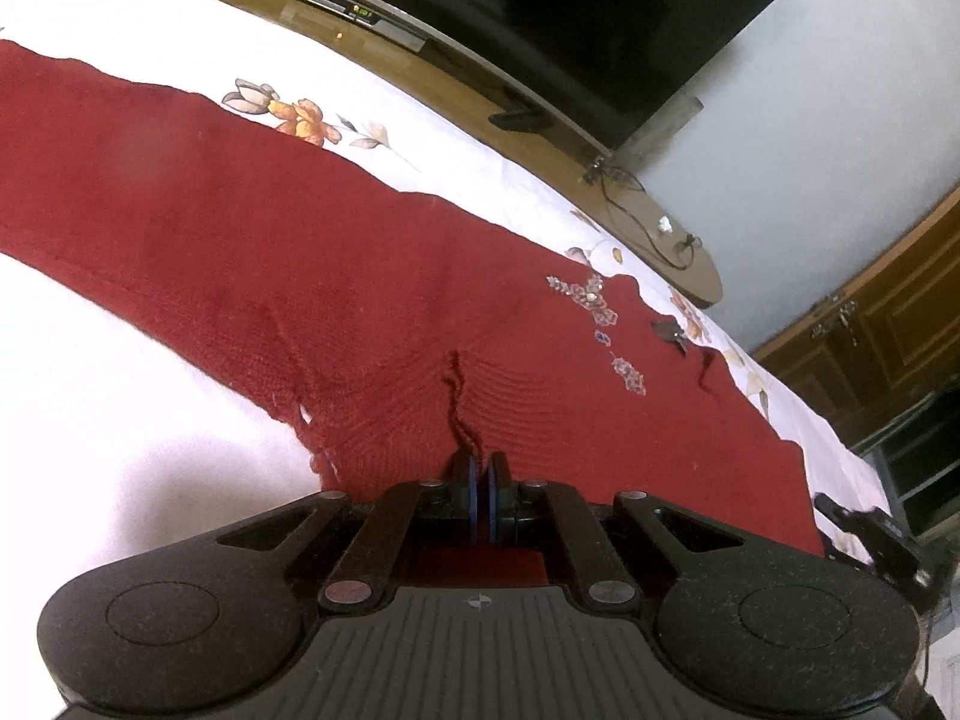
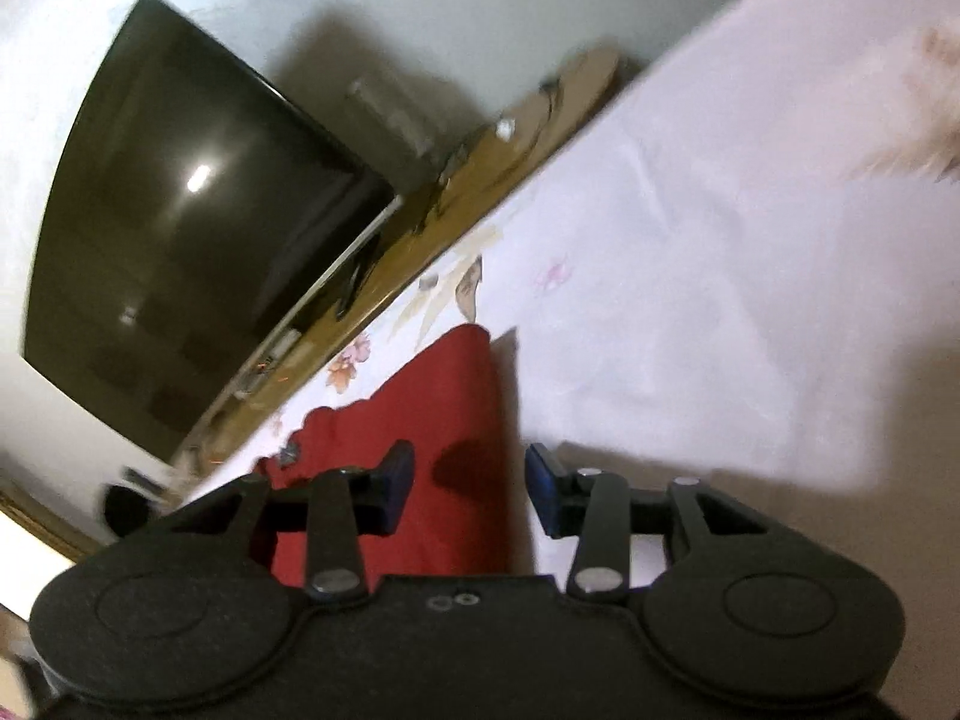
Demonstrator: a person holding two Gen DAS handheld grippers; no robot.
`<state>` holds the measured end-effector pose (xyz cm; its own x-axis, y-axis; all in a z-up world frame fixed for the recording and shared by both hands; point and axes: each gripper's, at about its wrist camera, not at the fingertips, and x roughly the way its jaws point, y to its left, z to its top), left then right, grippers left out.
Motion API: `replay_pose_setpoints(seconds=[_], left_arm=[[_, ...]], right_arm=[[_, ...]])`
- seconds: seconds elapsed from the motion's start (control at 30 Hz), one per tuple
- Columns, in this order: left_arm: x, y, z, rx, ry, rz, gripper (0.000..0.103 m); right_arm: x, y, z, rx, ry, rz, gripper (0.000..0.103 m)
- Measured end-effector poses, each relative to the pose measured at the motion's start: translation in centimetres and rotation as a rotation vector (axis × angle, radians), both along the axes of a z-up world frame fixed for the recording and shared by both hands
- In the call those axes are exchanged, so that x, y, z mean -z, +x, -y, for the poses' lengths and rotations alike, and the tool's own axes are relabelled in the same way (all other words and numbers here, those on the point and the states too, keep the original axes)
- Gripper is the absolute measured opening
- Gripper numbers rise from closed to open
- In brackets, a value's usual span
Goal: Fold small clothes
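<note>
Garment: a red knitted sweater (image 1: 360,252) lies spread on a white bedsheet (image 1: 120,420) with a flower print; it runs from far left to near right in the left wrist view, with beadwork (image 1: 594,300) on its right part.
Left gripper (image 1: 482,468): its jaws are pressed together at the near ribbed edge of the sweater. A loose strand of red yarn (image 1: 453,396) rises just ahead of the fingertips; whether the pads pinch the knit or only that strand, I cannot tell.
Right gripper (image 2: 471,480): jaws spread, nothing held. It hovers over the sweater's right side (image 2: 444,420), one finger above the red cloth, the other above the bare sheet, so the sweater's edge lies between them.
Background: a dark television (image 1: 600,18) on a wooden shelf (image 1: 660,228) stands beyond the far edge of the bed.
Done so far: the sweater looks laid out mostly flat; no finished fold shows in either view.
Left to do: by my reading, all the folding proper. The right gripper must first take hold of its edge, then both can carry cloth over.
Stage: early, at the point of getting a two-handed hold.
</note>
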<state>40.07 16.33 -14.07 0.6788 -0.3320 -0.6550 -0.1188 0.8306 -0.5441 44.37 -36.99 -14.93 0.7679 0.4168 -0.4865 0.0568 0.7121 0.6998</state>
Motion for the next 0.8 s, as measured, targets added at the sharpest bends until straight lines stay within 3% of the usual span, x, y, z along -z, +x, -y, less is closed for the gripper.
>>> replay_pose_setpoints(seconds=[0.1,0.13,0.17,0.23,0.27,0.33,0.43,0.53,0.63,0.73,0.8], left_arm=[[-0.1,-0.1,0.2,0.010,0.017,0.015,0.003],[-0.3,-0.2,0.2,0.004,0.025,0.034,0.003],[-0.7,-0.6,0.1,-0.011,0.026,0.067,0.003],[-1.5,-1.1,0.1,-0.031,0.029,0.129,0.003],[-1.6,-1.1,0.4,-0.028,0.068,0.133,0.003],[-0.8,-0.3,1.0,-0.008,0.136,0.082,0.003],[0.0,-0.3,0.7,-0.017,0.117,0.080,0.003],[-0.2,-0.3,0.6,-0.004,0.109,0.079,0.003],[-0.9,-1.0,-0.2,-0.024,0.123,0.096,0.003],[-1.6,-1.0,-1.3,-0.052,0.111,0.123,0.004],[-2.0,0.0,-1.3,-0.051,0.108,0.125,0.003]], right_arm=[[0.6,1.3,-0.3,-0.047,0.013,-0.001,0.035],[0.4,1.3,-0.7,-0.058,-0.017,-0.003,0.019],[0.1,1.1,-1.1,-0.057,-0.070,0.004,0.010],[-0.9,0.0,-1.5,-0.019,-0.156,0.058,0.009],[-1.4,-0.6,-1.5,-0.007,-0.168,0.084,0.008],[-2.0,-1.2,-2.0,0.007,-0.235,0.113,0.007],[-0.4,-0.2,-1.9,0.021,-0.294,0.023,0.000],[-0.6,-0.8,-1.3,0.025,-0.266,0.029,0.003],[-1.6,-1.7,-1.4,0.017,-0.290,0.065,0.024],[-2.7,-1.6,-1.6,0.004,-0.321,0.098,0.036],[-2.9,-0.5,-1.2,0.005,-0.307,0.094,0.038]])
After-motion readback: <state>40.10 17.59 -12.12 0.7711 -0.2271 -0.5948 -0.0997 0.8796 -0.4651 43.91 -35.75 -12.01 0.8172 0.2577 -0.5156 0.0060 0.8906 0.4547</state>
